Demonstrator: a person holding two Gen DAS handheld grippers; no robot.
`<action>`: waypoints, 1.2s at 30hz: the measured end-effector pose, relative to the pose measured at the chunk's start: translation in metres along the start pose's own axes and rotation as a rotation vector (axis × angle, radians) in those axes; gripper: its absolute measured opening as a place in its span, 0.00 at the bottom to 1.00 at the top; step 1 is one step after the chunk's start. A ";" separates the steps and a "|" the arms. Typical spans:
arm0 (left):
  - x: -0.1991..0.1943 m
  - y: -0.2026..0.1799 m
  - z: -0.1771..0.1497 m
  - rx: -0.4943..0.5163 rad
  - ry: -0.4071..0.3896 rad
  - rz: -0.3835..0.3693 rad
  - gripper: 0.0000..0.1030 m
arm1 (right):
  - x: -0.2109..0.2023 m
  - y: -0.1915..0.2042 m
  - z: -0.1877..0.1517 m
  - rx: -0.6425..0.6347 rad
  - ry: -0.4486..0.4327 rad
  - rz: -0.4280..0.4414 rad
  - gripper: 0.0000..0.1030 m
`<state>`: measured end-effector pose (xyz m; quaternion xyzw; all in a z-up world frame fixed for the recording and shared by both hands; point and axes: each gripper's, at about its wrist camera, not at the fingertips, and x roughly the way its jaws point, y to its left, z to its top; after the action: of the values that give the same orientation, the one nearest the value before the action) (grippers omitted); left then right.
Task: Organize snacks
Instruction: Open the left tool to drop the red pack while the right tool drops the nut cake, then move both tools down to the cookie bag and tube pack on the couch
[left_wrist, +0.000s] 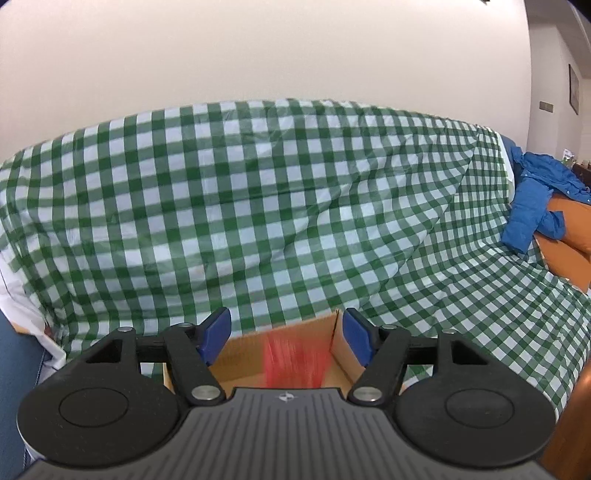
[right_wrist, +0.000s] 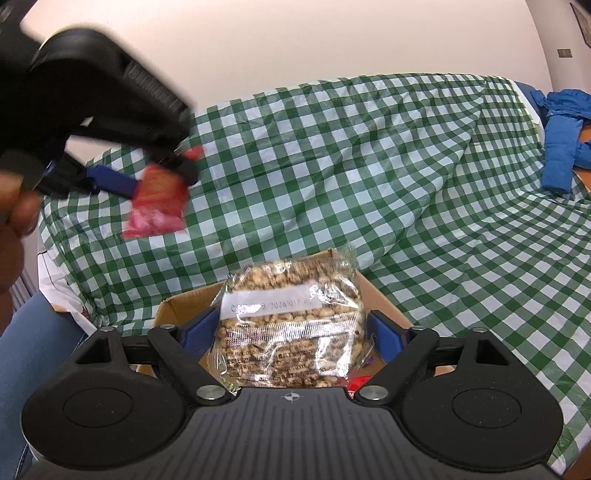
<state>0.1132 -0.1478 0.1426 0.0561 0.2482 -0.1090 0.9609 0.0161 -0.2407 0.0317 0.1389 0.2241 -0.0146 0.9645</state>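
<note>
In the left wrist view my left gripper (left_wrist: 286, 338) has its blue pads wide apart above an open cardboard box (left_wrist: 240, 354). A red snack packet (left_wrist: 293, 363), blurred, is in the air between and below the pads, not held. In the right wrist view the left gripper (right_wrist: 155, 177) is at upper left with the red packet (right_wrist: 157, 206) just under its tips. My right gripper (right_wrist: 291, 332) is shut on a clear bag of peanut brittle (right_wrist: 291, 328), held over the cardboard box (right_wrist: 184, 306).
A green-and-white checked cloth (left_wrist: 258, 203) covers the sofa behind the box. A blue jacket (left_wrist: 532, 199) and orange cushions (left_wrist: 569, 254) lie at the right. Another red wrapper (right_wrist: 356, 384) shows in the box. A jeans-clad leg (right_wrist: 33, 350) is at the left.
</note>
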 end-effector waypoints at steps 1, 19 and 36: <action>-0.001 0.000 0.001 0.002 -0.005 -0.001 0.70 | 0.000 0.002 0.000 -0.010 0.001 0.008 0.90; -0.048 0.083 -0.026 -0.083 -0.017 0.063 0.37 | -0.007 0.023 -0.010 -0.139 0.028 0.080 0.83; -0.085 0.277 -0.142 -0.517 0.046 0.384 0.18 | -0.025 0.049 -0.025 -0.239 0.029 0.186 0.28</action>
<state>0.0402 0.1591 0.0753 -0.1418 0.2740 0.1421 0.9405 -0.0128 -0.1873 0.0343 0.0437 0.2243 0.1033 0.9681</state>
